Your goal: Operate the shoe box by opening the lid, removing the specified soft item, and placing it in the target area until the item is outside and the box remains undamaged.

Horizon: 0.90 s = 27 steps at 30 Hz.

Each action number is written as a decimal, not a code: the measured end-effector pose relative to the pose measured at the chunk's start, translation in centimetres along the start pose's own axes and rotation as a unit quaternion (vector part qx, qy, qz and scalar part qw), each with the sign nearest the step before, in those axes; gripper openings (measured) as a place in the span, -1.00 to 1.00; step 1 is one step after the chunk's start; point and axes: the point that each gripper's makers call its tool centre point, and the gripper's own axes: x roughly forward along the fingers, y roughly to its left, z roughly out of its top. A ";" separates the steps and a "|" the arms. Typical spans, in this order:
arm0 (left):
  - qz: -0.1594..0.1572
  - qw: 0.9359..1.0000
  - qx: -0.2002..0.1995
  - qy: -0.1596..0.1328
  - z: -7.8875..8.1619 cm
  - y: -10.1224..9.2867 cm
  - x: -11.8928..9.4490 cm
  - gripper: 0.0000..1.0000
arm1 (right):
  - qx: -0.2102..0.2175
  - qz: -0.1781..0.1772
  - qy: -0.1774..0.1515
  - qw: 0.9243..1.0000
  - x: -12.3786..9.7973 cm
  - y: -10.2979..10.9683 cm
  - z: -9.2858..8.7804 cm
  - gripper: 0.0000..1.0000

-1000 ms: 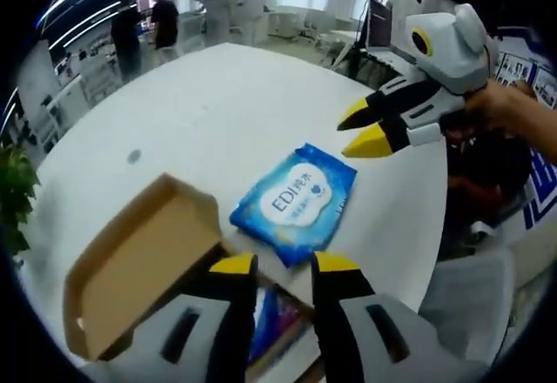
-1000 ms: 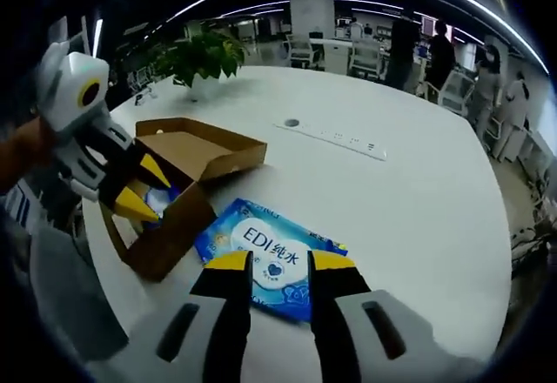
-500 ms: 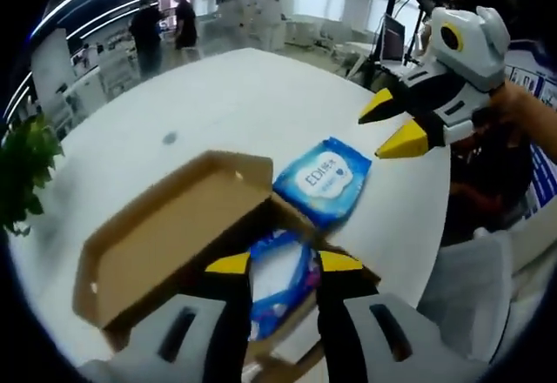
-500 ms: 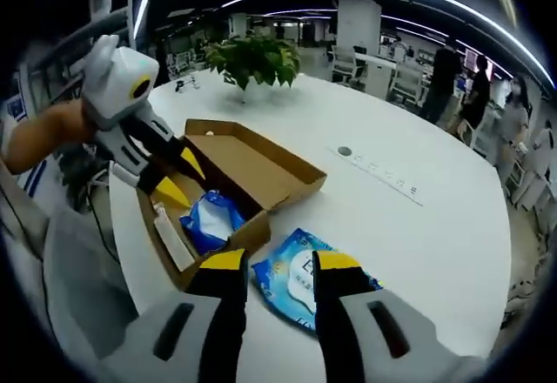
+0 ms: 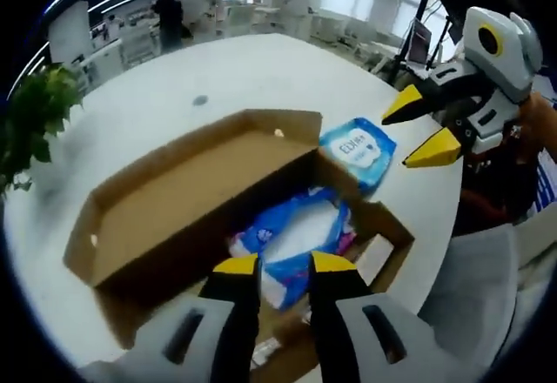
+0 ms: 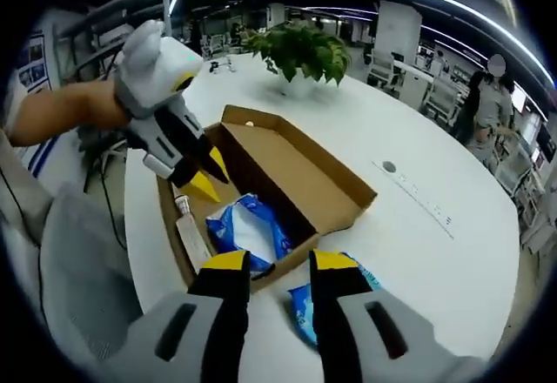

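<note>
Since a second ago, the left gripper (image 5: 272,265) has been brought over the open shoe box (image 5: 174,191), and the right gripper (image 6: 270,263) has been drawn back from the flat blue pack (image 5: 358,151) toward the box's near wall.

On the flat blue pack, lying on the white tabletop (image 5: 218,78) just beside the box's corner, the letters "EDI" can be made out in the left gripper view; the smaller characters are too blurred to be read. No writing can be read on the blue soft pack (image 5: 296,239) inside the box.

That soft pack is seen directly ahead of the left gripper's jaws, which are held slightly apart with nothing gripped. The right gripper's jaws are likewise held a little apart and empty, above the box's wall, with the soft pack (image 6: 246,231) just beyond them. The lid (image 6: 296,165) is folded back, open.
</note>
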 end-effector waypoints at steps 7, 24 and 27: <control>-0.045 0.996 0.071 0.008 -0.2 -1.3 1.2 -0.61 | -0.026 0.018 0.014 0.999 3.0 0.7 0.0 -0.56; -0.160 0.966 0.199 0.034 -1.3 -2.5 4.8 -0.49 | -0.089 0.005 0.055 0.995 8.6 -0.2 -1.4 -0.80; -0.168 0.963 0.207 0.040 -1.4 -2.4 5.3 -0.53 | -0.093 0.007 0.062 0.994 9.1 -0.3 -1.7 -0.81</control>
